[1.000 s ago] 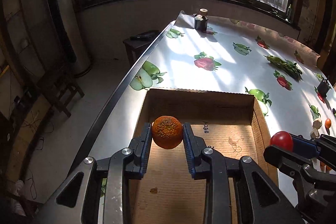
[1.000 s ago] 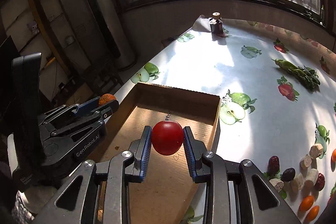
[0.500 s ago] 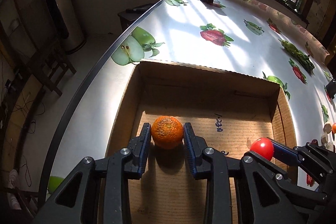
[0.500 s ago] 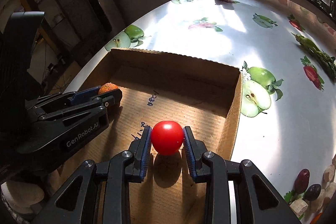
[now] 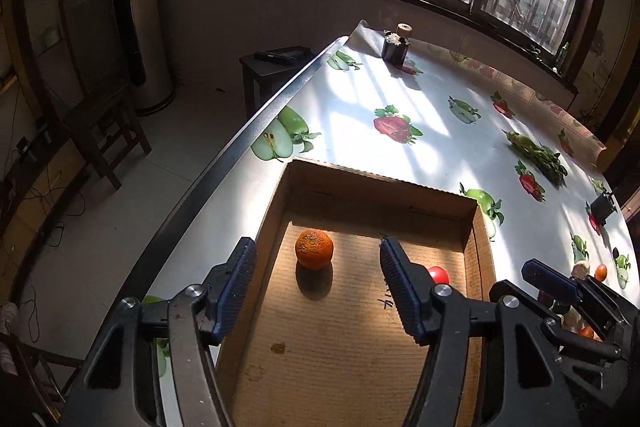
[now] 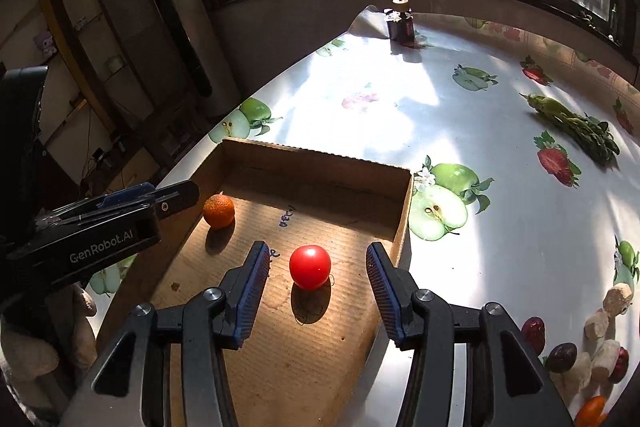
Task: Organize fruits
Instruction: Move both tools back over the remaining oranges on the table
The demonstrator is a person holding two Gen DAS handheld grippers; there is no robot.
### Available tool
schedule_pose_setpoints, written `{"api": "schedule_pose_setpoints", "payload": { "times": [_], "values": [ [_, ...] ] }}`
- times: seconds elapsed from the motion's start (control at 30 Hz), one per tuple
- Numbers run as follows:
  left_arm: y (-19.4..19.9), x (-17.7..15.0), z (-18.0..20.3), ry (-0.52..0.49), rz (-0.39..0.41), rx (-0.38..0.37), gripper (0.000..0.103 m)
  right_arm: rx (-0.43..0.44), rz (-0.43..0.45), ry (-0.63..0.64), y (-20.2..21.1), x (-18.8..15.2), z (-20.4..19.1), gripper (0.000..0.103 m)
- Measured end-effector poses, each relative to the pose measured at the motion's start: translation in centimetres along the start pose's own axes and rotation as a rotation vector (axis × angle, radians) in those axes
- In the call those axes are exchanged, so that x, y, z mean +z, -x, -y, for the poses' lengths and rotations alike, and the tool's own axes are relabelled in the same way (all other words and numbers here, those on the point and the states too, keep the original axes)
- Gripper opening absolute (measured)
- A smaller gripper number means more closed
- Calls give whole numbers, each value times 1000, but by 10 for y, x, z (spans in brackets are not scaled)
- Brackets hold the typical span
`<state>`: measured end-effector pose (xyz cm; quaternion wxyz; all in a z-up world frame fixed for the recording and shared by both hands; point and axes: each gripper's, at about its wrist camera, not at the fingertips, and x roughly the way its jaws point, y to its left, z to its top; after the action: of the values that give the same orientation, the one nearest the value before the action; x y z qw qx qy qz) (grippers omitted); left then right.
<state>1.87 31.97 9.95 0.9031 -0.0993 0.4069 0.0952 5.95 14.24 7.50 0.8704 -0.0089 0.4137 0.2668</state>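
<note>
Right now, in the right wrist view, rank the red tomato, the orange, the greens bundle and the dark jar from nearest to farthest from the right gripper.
1. Red tomato: in the box, between the right gripper's opening jaws, untouched.
2. Orange: box, left.
3. Greens bundle: table, right.
4. Dark jar: far edge.

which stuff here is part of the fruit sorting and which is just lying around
Part of the job:
- orange
- red tomato
- cardboard box
- fruit pile on the table edge

Just lying about:
- leafy greens
- dark jar
- side table
</note>
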Motion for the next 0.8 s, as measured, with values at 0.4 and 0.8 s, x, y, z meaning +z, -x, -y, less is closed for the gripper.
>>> {"api": "schedule_pose_setpoints", "payload": {
  "times": [0.4,0.8],
  "values": [
    [81,-85,93,-69,83,-189,68,-259,132,-94,113,-81,54,62],
    [59,-127,157,-162,-40,-235,68,-412,95,-306,187,-169,189,64]
  ]
}}
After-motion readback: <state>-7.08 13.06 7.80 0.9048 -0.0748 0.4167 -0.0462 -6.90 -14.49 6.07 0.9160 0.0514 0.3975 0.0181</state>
